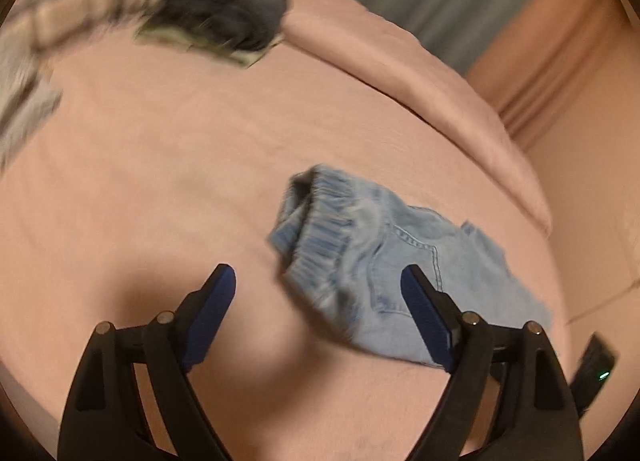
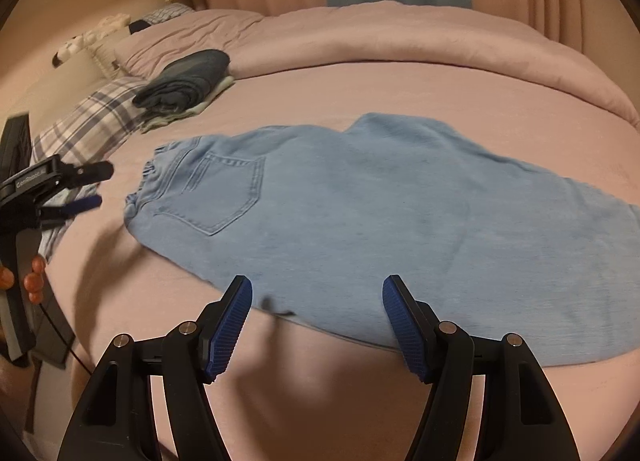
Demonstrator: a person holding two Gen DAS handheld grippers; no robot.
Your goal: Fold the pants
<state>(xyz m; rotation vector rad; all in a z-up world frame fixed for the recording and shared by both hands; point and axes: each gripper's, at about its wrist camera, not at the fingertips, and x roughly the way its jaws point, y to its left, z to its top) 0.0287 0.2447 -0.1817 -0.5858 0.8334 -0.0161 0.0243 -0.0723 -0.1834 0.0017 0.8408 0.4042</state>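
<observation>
Light blue denim pants [image 2: 360, 213] lie flat on the pink bed, waistband to the left, back pocket up, legs running right. In the left wrist view the elastic waistband end [image 1: 360, 245] lies just ahead of my fingers. My left gripper [image 1: 318, 281] is open and empty, hovering near the waistband; it also shows in the right wrist view [image 2: 96, 185] at the left edge. My right gripper [image 2: 316, 297] is open and empty, over the near edge of the pants.
A stack of folded dark clothes [image 2: 188, 81] sits at the back left of the bed, also in the left wrist view [image 1: 224, 17]. A plaid pillow [image 2: 92, 117] lies beside it. A rolled pink duvet [image 2: 400, 45] runs along the far side. Curtains hang behind.
</observation>
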